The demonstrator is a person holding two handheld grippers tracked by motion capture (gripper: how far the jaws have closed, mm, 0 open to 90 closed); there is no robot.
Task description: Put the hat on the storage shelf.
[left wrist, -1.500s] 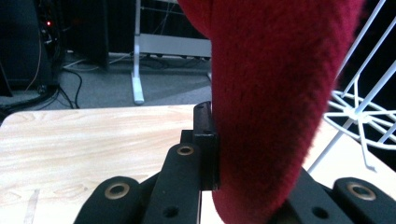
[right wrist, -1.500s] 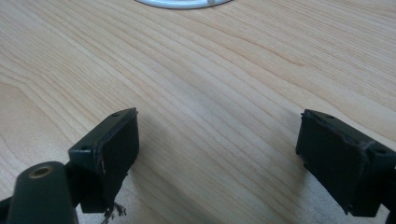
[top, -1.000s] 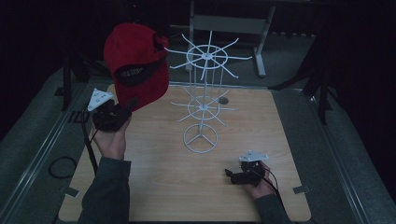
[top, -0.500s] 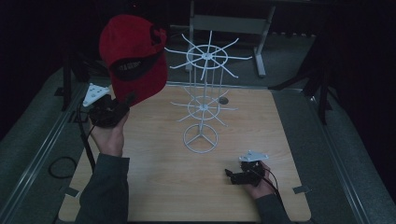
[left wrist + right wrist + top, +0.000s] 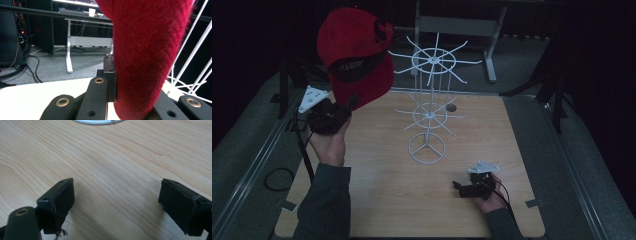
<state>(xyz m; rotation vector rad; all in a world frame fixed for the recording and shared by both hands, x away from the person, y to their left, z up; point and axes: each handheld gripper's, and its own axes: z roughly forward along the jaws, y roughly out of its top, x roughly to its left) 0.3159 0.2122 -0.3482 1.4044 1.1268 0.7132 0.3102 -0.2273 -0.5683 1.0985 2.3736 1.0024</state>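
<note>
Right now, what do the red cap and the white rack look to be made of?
The red cap looks like soft, fuzzy fabric, perhaps wool or brushed cotton: its surface shows matte nap. The white rack seems to be thin wire with a white coating, probably metal, judging by its slim straight spokes and ring base.

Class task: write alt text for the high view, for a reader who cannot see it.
A person's left tongs hold a red cap in the air beside the top ring of a white wire display stand on a wooden table. The right tongs rest open near the table's front edge, holding nothing.
</note>
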